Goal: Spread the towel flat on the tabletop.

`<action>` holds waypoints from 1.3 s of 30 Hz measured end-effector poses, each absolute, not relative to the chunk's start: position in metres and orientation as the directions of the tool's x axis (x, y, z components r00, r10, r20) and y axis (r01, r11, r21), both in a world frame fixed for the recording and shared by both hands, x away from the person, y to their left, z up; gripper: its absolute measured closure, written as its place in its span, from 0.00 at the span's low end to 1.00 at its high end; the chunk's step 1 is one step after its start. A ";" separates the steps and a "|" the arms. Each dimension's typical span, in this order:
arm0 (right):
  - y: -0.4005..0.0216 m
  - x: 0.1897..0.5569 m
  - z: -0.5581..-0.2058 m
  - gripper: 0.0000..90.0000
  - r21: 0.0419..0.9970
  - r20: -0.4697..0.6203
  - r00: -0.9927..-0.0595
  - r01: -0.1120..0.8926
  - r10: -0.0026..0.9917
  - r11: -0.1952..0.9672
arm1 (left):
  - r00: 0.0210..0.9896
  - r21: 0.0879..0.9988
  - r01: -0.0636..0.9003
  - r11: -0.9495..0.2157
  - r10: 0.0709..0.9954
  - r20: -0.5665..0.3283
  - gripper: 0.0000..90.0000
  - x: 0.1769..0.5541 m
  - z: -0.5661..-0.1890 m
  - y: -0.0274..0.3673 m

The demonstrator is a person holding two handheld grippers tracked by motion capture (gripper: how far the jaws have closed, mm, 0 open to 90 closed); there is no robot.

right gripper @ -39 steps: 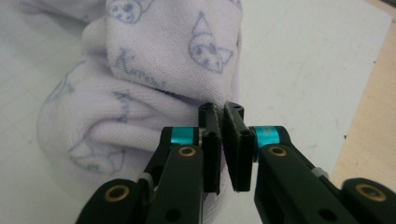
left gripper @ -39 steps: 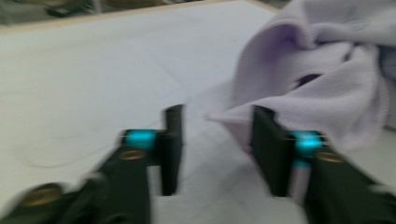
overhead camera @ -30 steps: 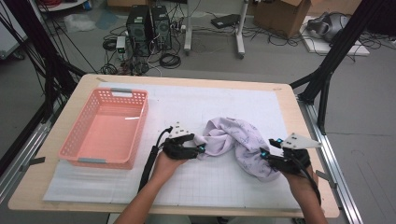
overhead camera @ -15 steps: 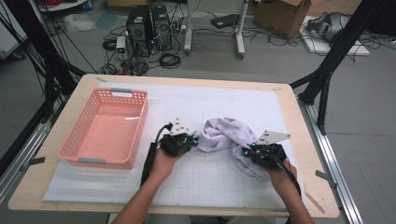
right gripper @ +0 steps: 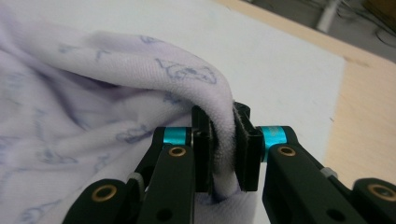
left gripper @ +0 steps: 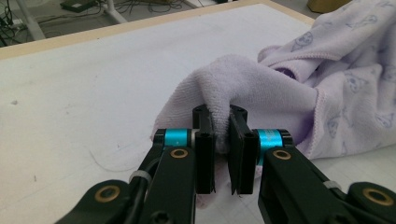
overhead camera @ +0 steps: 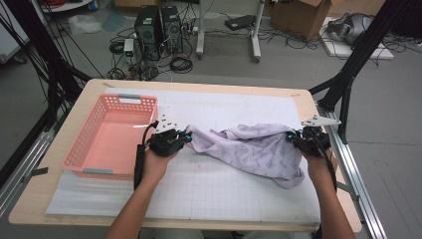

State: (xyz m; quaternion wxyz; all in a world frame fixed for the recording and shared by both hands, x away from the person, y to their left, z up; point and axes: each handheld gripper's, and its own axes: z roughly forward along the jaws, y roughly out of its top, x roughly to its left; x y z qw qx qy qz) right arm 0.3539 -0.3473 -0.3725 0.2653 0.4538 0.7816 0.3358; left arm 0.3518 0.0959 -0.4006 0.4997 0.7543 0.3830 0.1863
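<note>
While my left gripper (overhead camera: 185,140) pinches one edge of the pale lilac printed terry towel (overhead camera: 254,149), my right gripper (overhead camera: 293,140) clamps what looks like the opposite edge. Both jaws just closed on cloth. It hangs stretched between them over the white gridded mat (overhead camera: 199,184), beside the pink plastic basket (overhead camera: 107,142).

Pale lilac printed towel (overhead camera: 254,149), stretched, sagging, above the white mat

Pink basket (overhead camera: 112,137) on the white mat (overhead camera: 209,189) — computer towers (overhead camera: 159,25) behind.
</note>
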 end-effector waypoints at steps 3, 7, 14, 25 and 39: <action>-0.350 0.357 -0.377 0.79 0.757 -0.086 -0.439 0.555 0.895 0.345 | 0.649 0.882 0.414 -0.223 0.752 -0.114 0.89 0.353 -0.403 0.093; -0.343 0.349 -0.370 0.59 0.802 -0.065 -0.481 0.496 0.874 0.333 | 0.643 0.872 0.441 -0.211 0.753 -0.143 0.62 0.354 -0.406 0.091; -0.321 0.347 -0.370 0.48 0.790 -0.112 -0.579 0.441 0.807 0.426 | 0.669 0.883 0.405 -0.237 0.735 -0.110 0.46 0.348 -0.410 0.083; -0.283 0.393 -0.413 0.54 0.691 -0.159 -0.657 0.459 0.737 0.558 | 0.692 0.861 0.426 -0.279 0.714 -0.112 0.46 0.350 -0.423 0.076; -0.249 0.451 -0.353 0.93 0.854 -0.093 -0.608 0.358 0.788 0.378 | 0.698 0.847 0.460 -0.266 0.698 -0.159 0.36 0.348 -0.433 0.074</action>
